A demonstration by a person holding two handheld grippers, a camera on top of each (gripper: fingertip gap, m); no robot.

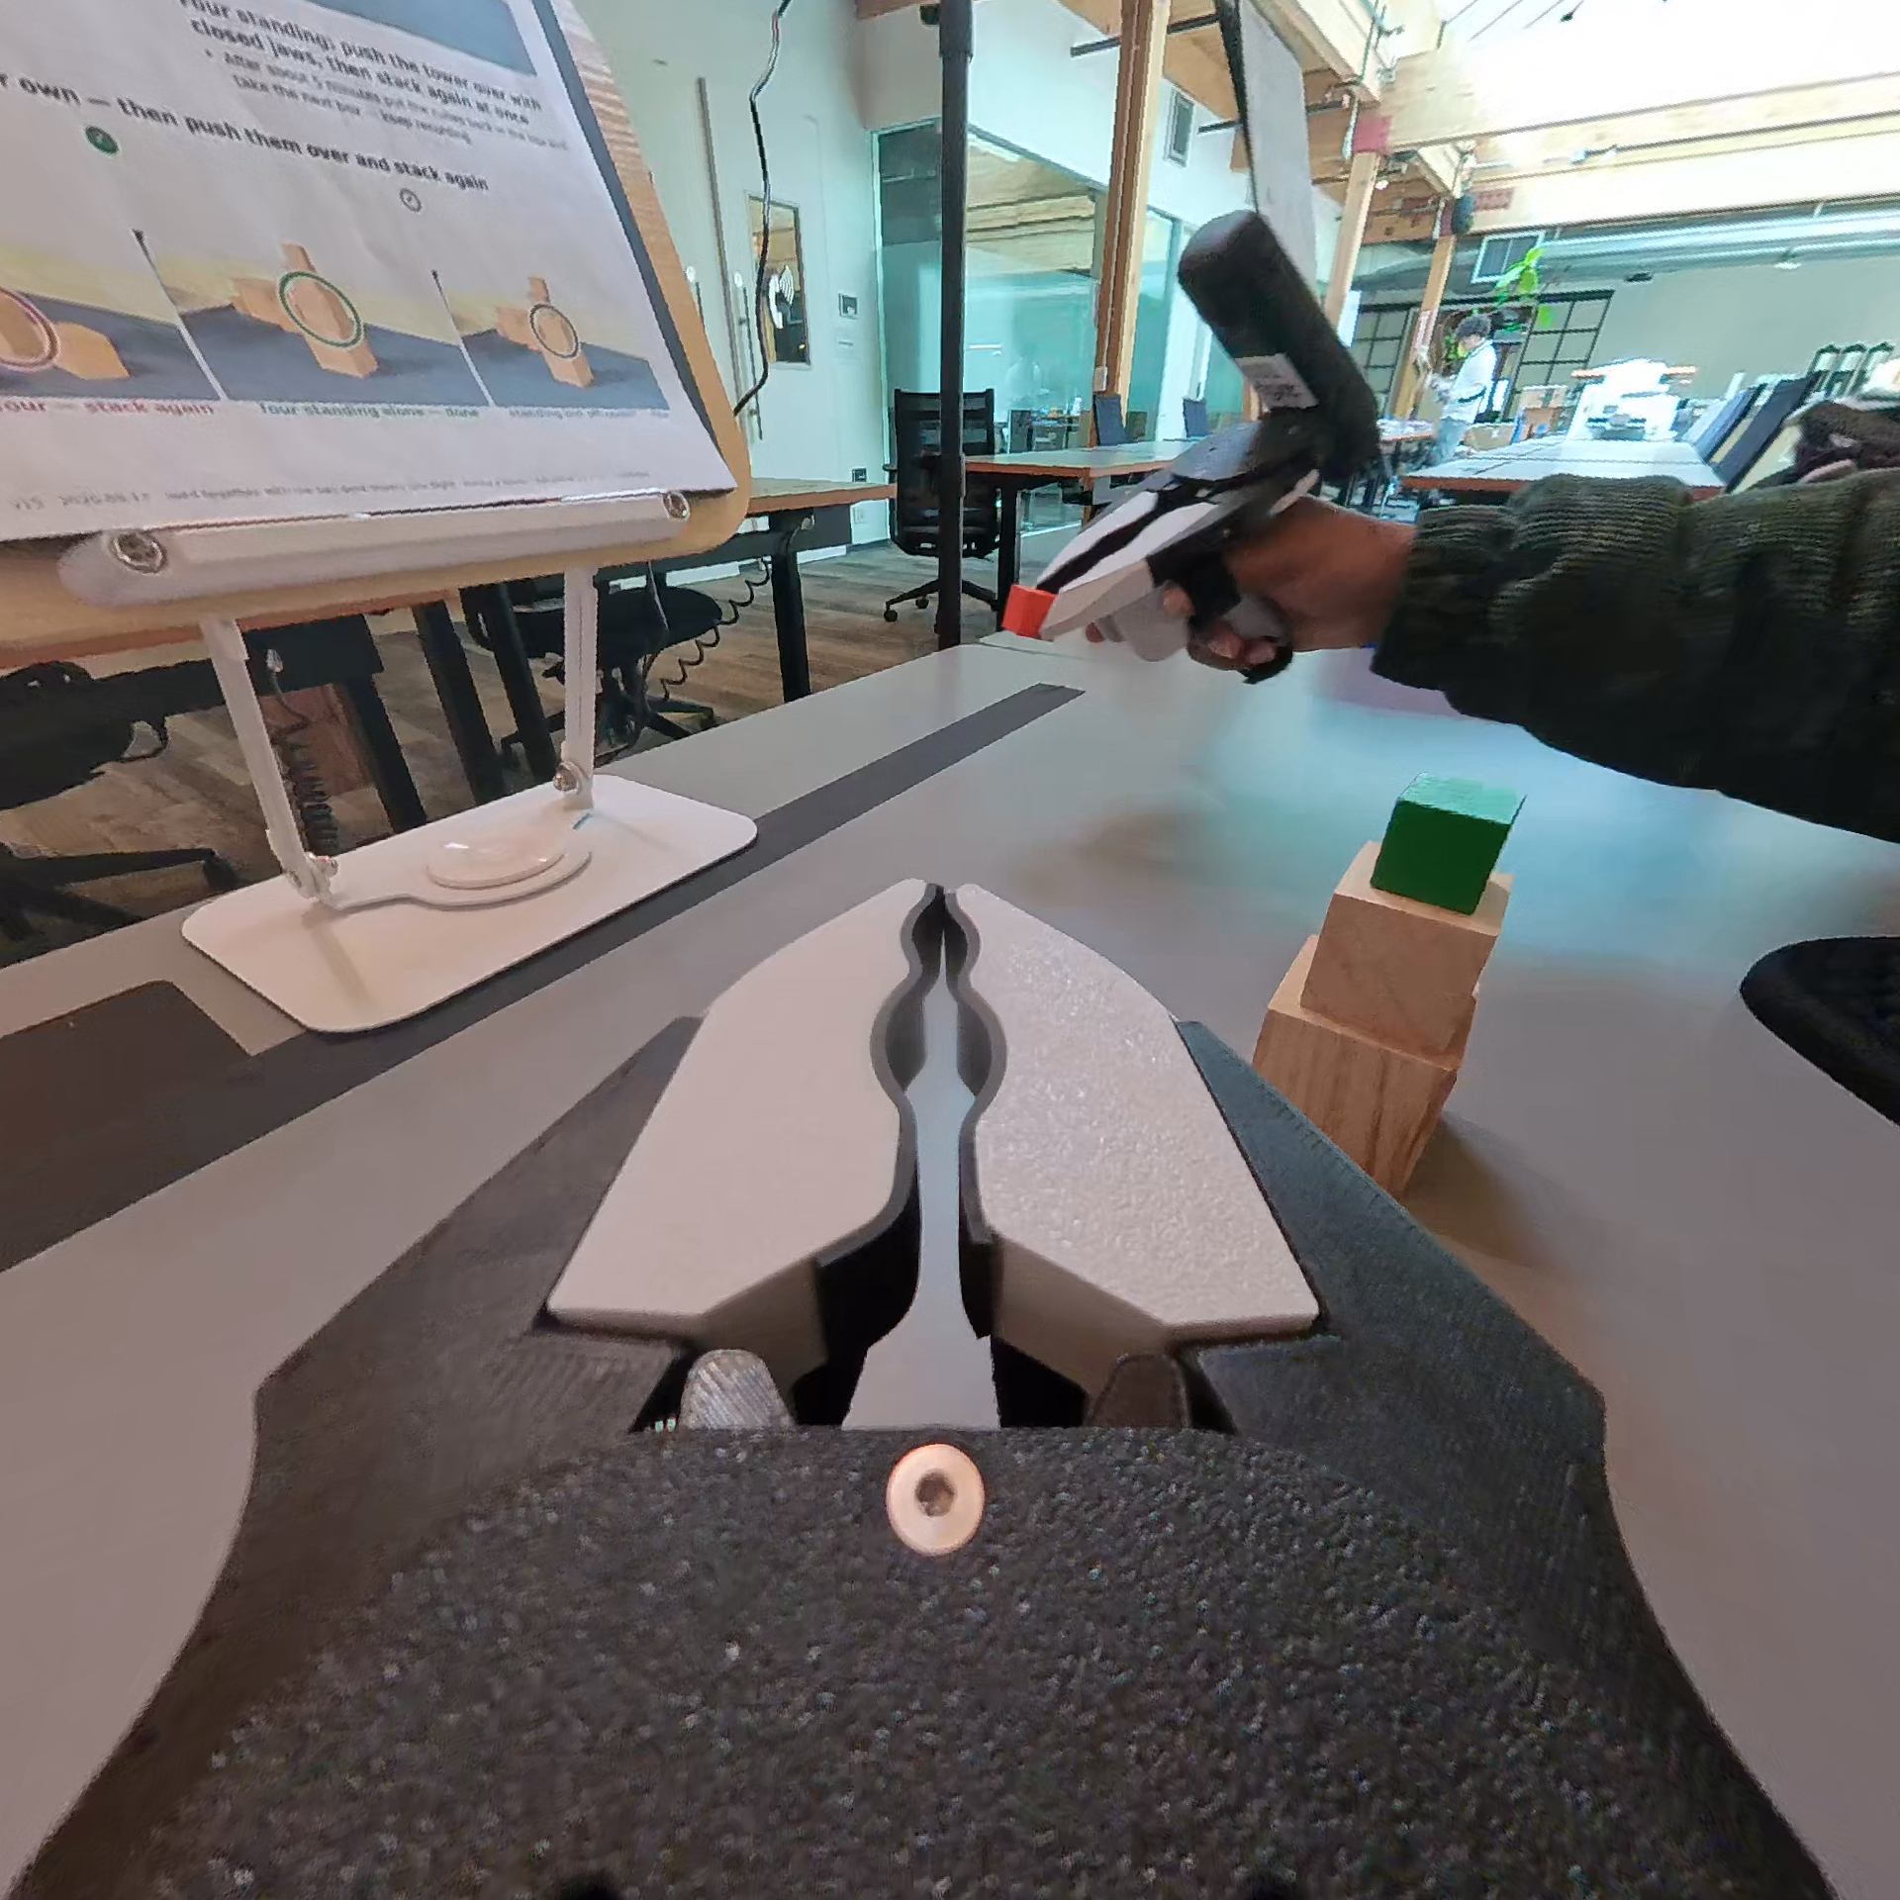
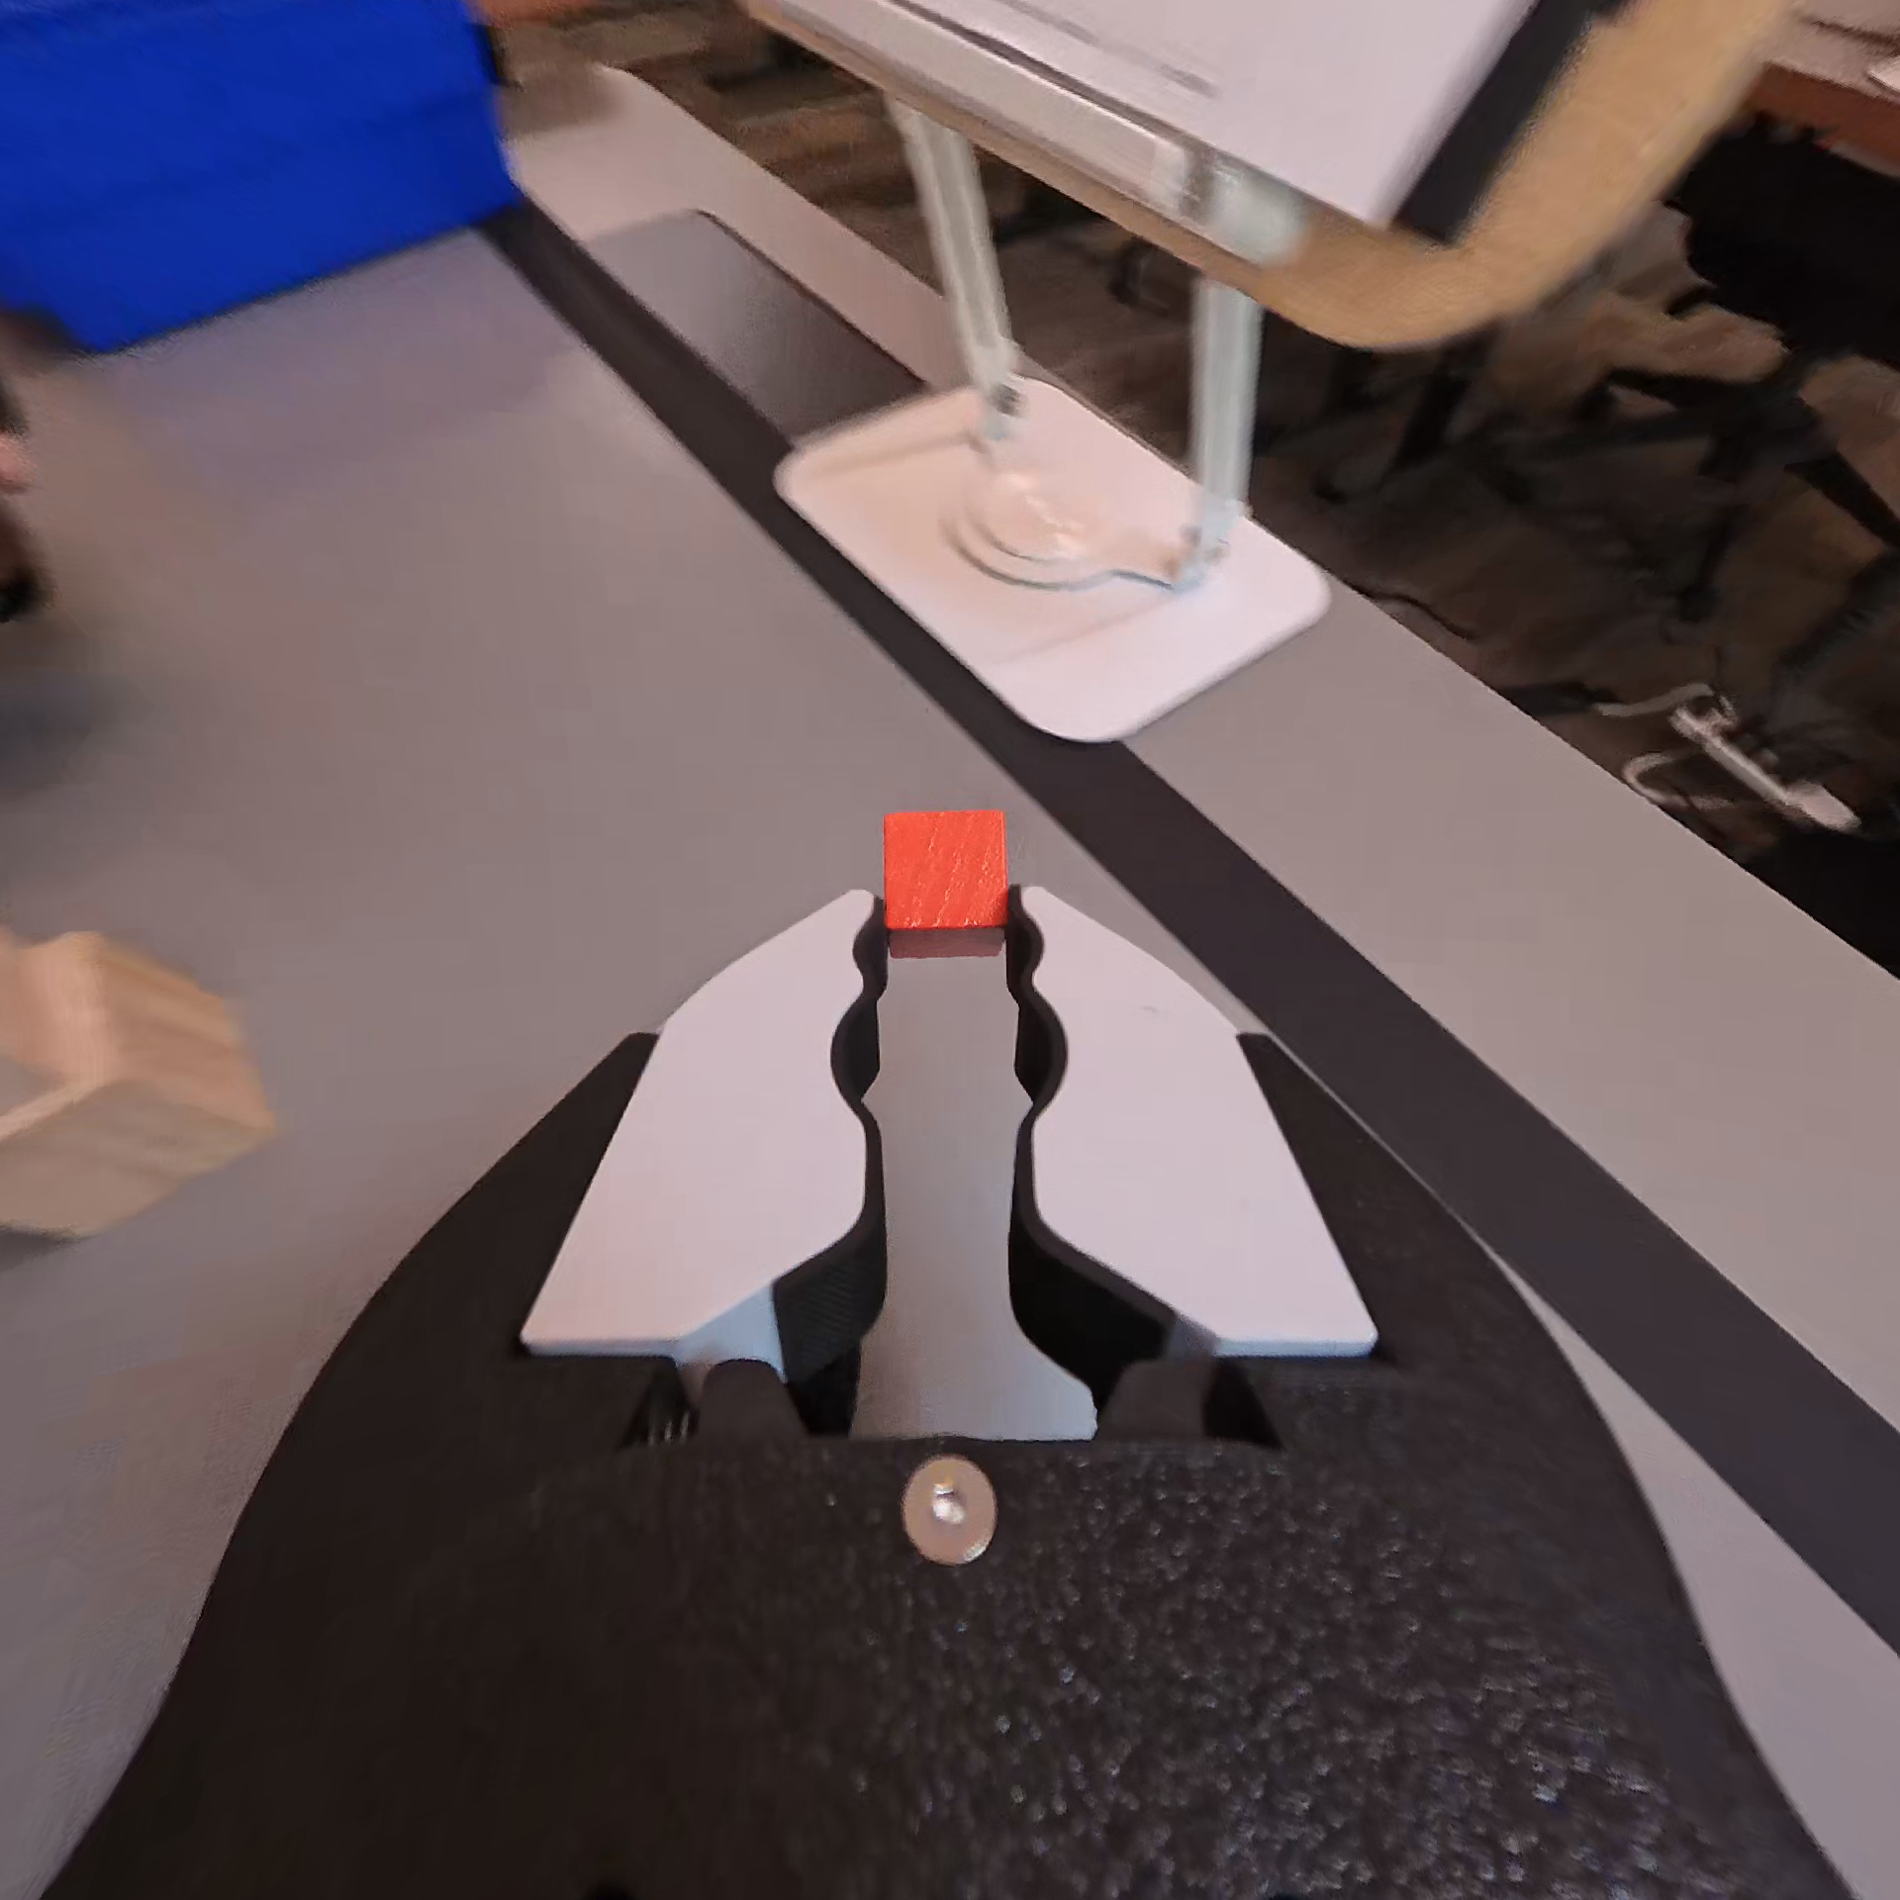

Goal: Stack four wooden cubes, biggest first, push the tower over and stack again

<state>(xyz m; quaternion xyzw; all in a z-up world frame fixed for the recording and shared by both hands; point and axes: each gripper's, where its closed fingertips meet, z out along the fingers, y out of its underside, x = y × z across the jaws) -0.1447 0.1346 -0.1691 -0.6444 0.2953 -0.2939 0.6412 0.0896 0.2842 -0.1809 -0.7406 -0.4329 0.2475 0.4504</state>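
Observation:
My left gripper [image 1: 941,905] is shut with nothing between its fingertips and sits low over the grey table [image 1: 1131,823]. To its right stands a stack of two plain wooden cubes [image 1: 1378,1018] with a green cube [image 1: 1445,843] on top. My right gripper [image 2: 946,905] is shut on a small red cube [image 2: 944,869], pinched at the fingertips and held above the table. The left wrist view shows that gripper [image 1: 1038,607] raised in the air beyond the stack, with the red cube [image 1: 1023,609] at its tip. A blurred wooden cube [image 2: 113,1090] shows at the left in the right wrist view.
A white stand [image 1: 473,894] holding a printed sheet [image 1: 329,257] is at the table's far left; it also shows in the right wrist view [image 2: 1059,576]. A dark strip [image 1: 720,853] runs across the table. A blue object [image 2: 226,154] lies far left. A dark round object [image 1: 1830,1008] sits at the right edge. My right fingertips sit around 30 cm from my left ones.

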